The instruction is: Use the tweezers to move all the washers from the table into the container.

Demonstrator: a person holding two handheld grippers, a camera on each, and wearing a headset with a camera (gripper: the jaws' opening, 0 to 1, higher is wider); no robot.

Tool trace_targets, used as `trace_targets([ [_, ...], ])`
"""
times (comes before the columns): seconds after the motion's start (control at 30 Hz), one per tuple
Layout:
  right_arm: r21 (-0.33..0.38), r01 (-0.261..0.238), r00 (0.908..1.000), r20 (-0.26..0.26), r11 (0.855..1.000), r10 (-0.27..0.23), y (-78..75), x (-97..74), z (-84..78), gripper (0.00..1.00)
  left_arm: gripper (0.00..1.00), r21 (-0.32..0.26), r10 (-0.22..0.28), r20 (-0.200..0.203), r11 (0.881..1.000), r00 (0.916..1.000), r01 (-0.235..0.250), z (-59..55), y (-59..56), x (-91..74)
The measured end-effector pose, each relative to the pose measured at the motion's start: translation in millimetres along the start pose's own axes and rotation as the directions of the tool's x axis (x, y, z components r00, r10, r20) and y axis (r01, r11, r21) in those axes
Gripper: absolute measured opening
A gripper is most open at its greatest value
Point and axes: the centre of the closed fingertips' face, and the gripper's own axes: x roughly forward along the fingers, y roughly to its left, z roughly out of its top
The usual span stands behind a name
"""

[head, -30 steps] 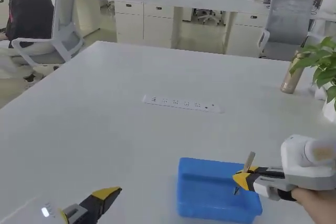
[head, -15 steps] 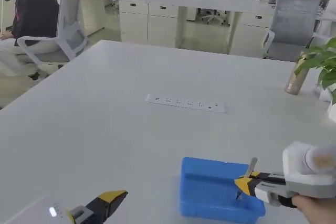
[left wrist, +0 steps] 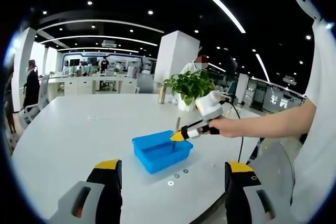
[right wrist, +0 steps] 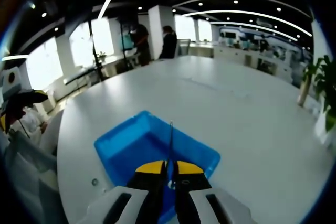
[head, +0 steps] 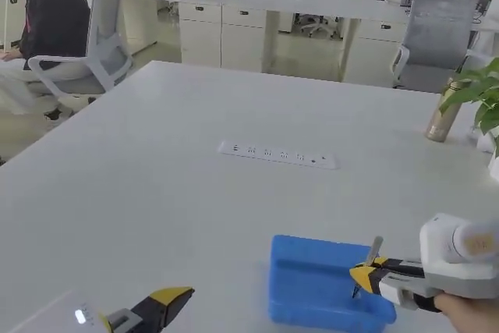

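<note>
Progress: incomplete. Small flat metal washers (left wrist: 170,183) lie on the white table (head: 156,193), just beside the near wall of the blue rectangular plastic container (left wrist: 157,162); the left gripper view shows several. What the container holds cannot be made out. Right gripper (head: 359,274), jaws pinched narrow on the slim metal tweezers (right wrist: 170,137), points their tip down over the container's interior. Whether the tip carries a washer cannot be told. Left gripper (left wrist: 173,165) stands wide apart and empty, clear of the work. Judgement: further pick-ups are outstanding.
</note>
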Motion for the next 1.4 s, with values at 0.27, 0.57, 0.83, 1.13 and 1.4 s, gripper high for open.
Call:
trace_targets([
  [0.27, 0.014, 0.003, 1.0, 0.005, 1.0, -0.003, -1.2, 0.4, -0.8, 0.03, 0.81, -0.002, -0.002, 0.001, 1.0, 1.0, 0.002, 0.4, -0.5, 0.1],
  [0.57, 0.064, 0.044, 0.9946, 0.092, 0.997, -0.05, 3.5, -17.9, 16.3, 0.03, 0.81, -0.013, 0.0, 0.007, 1.0, 1.0, 0.0, 0.2, 0.3, -0.5],
  [0.83, 0.073, 0.066, 0.9784, 0.191, 0.995, -0.079, 10.2, -52.4, 34.5, 0.03, 0.78, -0.009, -0.003, 0.014, 1.0, 0.9999, 0.003, 2.0, -0.5, -0.3],
  [1.13, 0.133, 0.121, 0.9671, 0.207, 0.984, -0.147, 10.5, -91.5, 11.6, 0.03, 0.79, -0.018, -0.017, 0.016, 1.0, 0.9997, 0.017, 0.7, -4.2, 1.9],
  [1.4, 0.25, 0.14, 0.9763, 0.126, 0.958, -0.176, 16.6, -108.2, -39.4, 0.03, 0.79, -0.017, -0.027, 0.012, 0.999, 0.9996, 0.027, -1.7, -6.9, 3.2],
])
